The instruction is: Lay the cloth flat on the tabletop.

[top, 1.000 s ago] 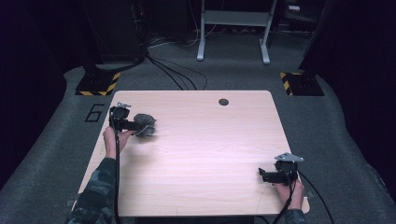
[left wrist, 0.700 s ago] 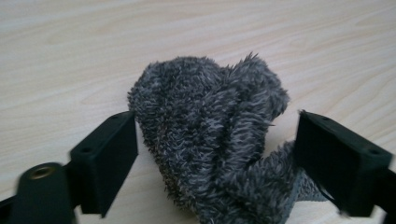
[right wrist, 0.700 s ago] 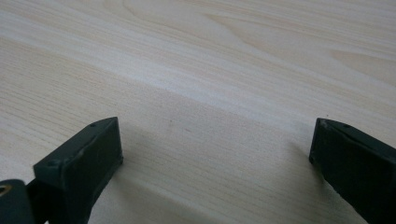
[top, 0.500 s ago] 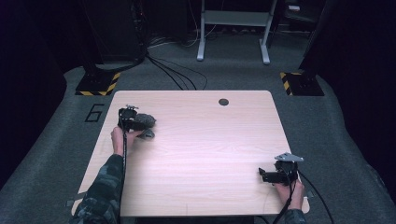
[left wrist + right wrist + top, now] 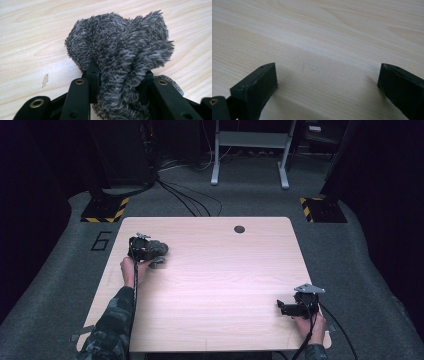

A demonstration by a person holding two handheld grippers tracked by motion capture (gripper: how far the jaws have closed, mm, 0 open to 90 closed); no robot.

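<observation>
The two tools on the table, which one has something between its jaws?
The left tool, at the table's far left: its jaws have just been closing and pinch a fuzzy grey cloth. The right tool stands open over bare wood.

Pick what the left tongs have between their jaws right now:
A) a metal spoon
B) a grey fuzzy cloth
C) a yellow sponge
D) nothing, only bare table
B: in the left gripper view the grey fuzzy cloth bunches up between the two black jaws of the left tongs, which have just been closing and now pinch it, over the wooden table.
</observation>
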